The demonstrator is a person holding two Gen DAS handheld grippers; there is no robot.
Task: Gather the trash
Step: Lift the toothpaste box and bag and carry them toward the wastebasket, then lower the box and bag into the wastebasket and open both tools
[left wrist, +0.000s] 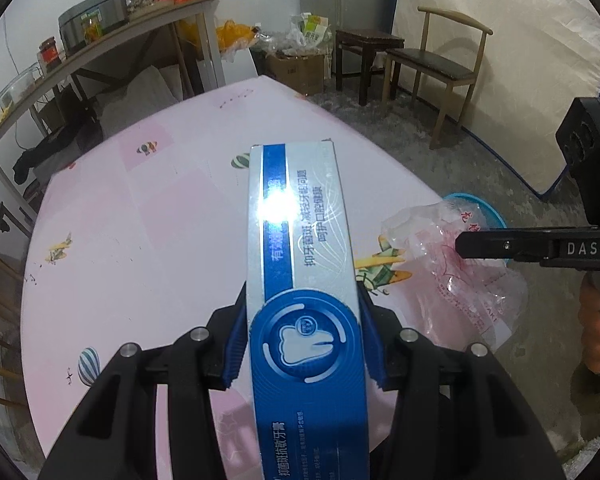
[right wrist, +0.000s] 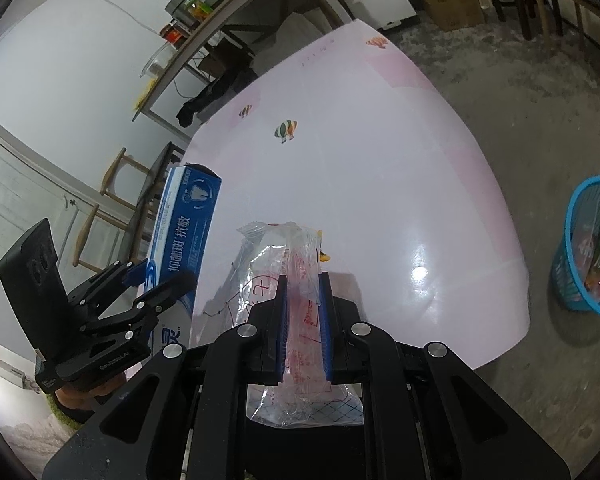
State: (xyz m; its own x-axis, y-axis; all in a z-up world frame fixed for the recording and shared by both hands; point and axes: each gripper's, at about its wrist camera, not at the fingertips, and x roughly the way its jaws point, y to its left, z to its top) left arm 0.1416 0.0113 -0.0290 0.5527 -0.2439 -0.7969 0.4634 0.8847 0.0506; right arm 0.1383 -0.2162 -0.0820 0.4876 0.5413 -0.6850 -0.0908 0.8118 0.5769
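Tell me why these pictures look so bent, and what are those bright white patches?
Both views come through fisheye lenses, so the pink table bulges and the corners go black. In the left wrist view, a lamp's glare burns out the print on the toothpaste box held in the left claw. In the right wrist view, a glare spot sits on the tabletop beside the plastic bag in the right claw.

The toothpaste box (left wrist: 304,280) is long, blue and silver-white, printed with a tooth emblem and Chinese lettering. It is clamped by its two sides near one end and juts out above the pink bench (left wrist: 160,216), off its surface. The clear plastic bag (right wrist: 300,280), crumpled and printed in red, is pinched upright. The blue basket (right wrist: 588,248) stands on the floor beside the bench, holding wrappers.
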